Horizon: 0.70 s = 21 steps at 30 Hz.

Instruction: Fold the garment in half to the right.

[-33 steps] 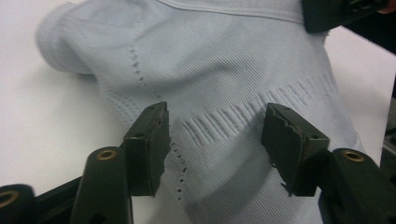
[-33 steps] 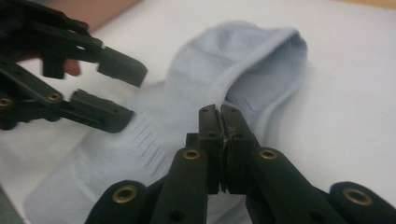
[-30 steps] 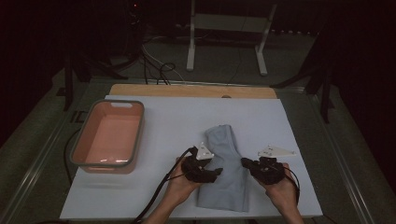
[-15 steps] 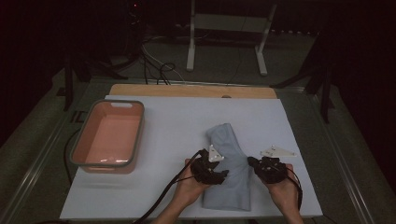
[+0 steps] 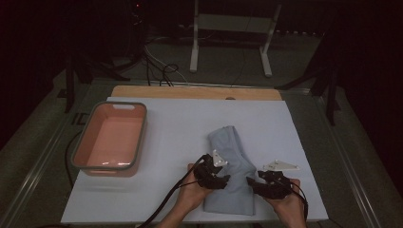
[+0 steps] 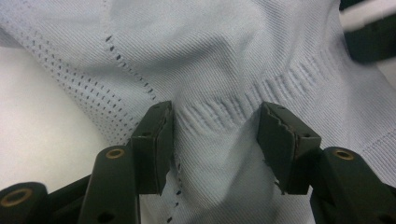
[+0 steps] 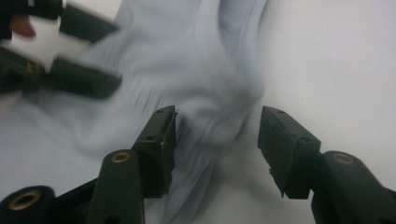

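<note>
While both hands worked near edge of table (image 5: 157, 209), light-blue knit garment (image 5: 230, 166) lay right of pink tub (image 5: 111, 137), well apart. Left gripper (image 6: 215, 126) pressed onto garment's ribbed band, 2 jaws apart, cloth bulging between, not pinched. Right gripper (image 7: 217, 130) at garment's right edge: jaws just opened, fold between, pads clear.
</note>
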Each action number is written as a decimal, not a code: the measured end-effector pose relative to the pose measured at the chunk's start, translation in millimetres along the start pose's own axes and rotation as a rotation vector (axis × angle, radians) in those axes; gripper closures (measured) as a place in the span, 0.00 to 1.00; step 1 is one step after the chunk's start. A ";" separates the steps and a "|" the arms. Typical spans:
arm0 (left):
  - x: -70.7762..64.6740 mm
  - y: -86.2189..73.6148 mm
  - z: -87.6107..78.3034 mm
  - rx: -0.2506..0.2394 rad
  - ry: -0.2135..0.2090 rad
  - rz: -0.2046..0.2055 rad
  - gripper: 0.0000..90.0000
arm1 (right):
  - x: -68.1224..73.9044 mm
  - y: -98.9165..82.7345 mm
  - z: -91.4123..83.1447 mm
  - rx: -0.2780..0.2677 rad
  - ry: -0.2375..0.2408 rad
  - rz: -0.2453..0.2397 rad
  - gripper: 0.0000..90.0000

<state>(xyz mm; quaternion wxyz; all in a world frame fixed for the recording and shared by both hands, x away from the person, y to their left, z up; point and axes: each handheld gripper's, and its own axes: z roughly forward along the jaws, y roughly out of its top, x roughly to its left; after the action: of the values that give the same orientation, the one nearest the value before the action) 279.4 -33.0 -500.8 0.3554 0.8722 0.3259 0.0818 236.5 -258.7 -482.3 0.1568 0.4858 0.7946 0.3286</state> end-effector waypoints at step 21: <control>-4.9 -3.5 4.2 0.012 -0.009 -0.017 0.54 | 1.1 -14.9 20.3 0.153 0.079 0.006 0.75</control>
<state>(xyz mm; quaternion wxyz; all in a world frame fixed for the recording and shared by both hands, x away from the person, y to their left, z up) 275.5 -36.7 -505.8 0.3523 0.8718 0.3324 0.0728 237.6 -254.9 -507.2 0.0866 0.4854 0.8215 0.2865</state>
